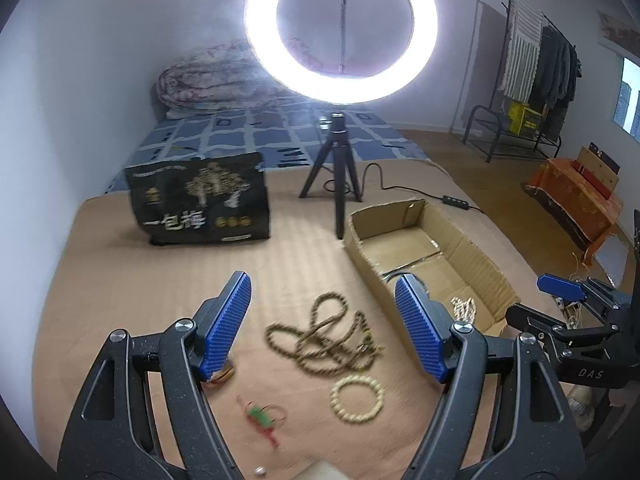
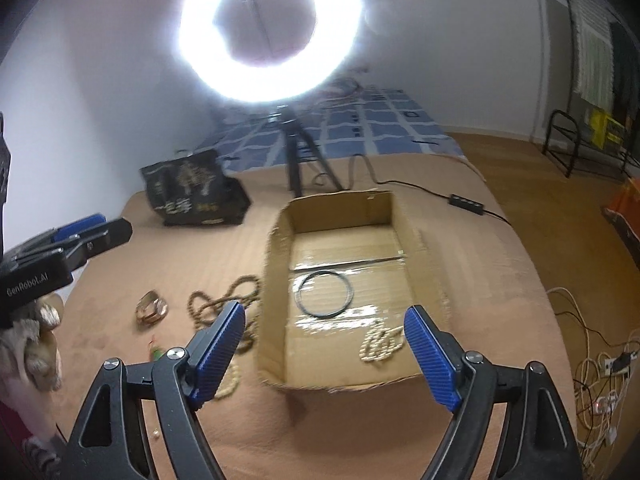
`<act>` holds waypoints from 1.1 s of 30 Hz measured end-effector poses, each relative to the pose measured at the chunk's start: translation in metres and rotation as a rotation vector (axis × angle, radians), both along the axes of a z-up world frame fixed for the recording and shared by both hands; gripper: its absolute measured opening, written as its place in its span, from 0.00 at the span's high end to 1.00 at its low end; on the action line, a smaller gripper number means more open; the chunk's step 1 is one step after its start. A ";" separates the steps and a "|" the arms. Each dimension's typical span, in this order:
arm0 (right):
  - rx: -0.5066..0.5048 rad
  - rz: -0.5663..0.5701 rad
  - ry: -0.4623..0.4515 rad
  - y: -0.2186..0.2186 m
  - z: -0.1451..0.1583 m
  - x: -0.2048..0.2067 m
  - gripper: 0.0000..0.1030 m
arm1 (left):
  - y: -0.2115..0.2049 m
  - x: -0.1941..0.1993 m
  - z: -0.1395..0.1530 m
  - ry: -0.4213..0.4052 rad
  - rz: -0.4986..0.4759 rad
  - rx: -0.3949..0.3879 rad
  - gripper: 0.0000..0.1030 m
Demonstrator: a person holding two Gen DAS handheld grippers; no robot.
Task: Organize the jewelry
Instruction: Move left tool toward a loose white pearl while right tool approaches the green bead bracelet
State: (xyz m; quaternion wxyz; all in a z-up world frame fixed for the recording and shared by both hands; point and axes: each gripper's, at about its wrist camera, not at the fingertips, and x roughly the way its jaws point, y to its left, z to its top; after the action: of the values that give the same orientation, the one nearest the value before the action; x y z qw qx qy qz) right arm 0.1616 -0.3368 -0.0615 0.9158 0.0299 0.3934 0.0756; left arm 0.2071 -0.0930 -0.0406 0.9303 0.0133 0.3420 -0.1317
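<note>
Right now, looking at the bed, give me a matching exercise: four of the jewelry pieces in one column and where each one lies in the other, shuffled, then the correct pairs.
Things:
1. dark thin ring
2. white bead string
3. brown bead necklace
4. pale bead bracelet

Places:
A. on the blanket, just nearer the camera than the tangled brown beads
B. on the box floor, at its middle
C. in a tangle on the blanket, left of the cardboard box
D. inside the box, near its front wall

Pairs: 1-B, 2-D, 3-C, 4-A

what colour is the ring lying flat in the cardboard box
Black. The ring is a thin dark hoop on the box floor, clearest in the right wrist view.
</note>
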 end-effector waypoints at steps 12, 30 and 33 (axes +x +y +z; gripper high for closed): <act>-0.010 0.120 0.079 0.051 -0.031 -0.025 0.19 | 0.071 -0.043 -0.033 0.083 0.082 -0.011 0.25; 0.106 0.094 0.302 0.076 -0.105 -0.014 0.47 | 0.092 -0.084 -0.136 0.309 0.084 -0.033 0.57; 0.109 0.085 0.321 0.080 -0.112 -0.006 0.52 | 0.086 -0.086 -0.143 0.314 0.067 -0.016 0.57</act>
State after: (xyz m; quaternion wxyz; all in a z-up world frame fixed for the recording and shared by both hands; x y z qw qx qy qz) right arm 0.1556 -0.2572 -0.1732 0.8341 0.0745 0.5309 0.1298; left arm 0.1210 -0.0071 -0.1837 0.8695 -0.0262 0.4822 -0.1036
